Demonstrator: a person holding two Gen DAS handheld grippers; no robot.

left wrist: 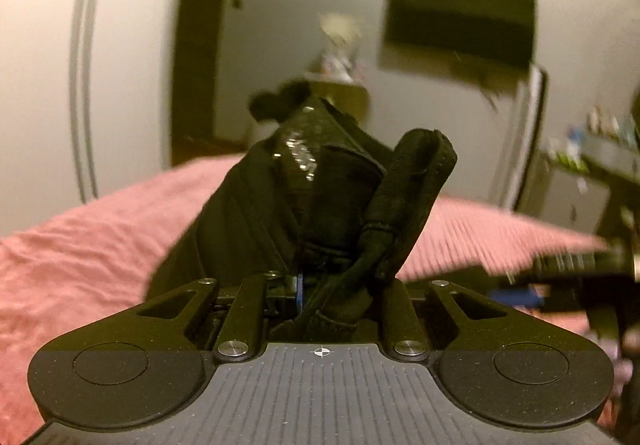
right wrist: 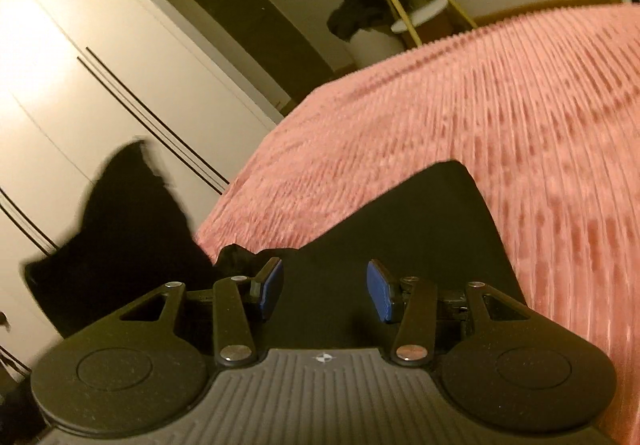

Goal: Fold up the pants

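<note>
Left tongs (left wrist: 320, 281) were clamped on a bunched black pants (left wrist: 304, 197) edge, lifted above the pink bed (left wrist: 72, 265). Right tongs (right wrist: 324, 293) stood half open, empty, over cloth lying flat. Looked mid-fold; next, probably lay that edge down squarely.

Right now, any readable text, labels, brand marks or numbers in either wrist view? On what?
None can be read.
Black pants: shiny print on the fabric, too blurred to read.
Items on the dark shelf: too small and blurred.
Hand-held gripper bodies: only a crosshair mark, no text.
</note>
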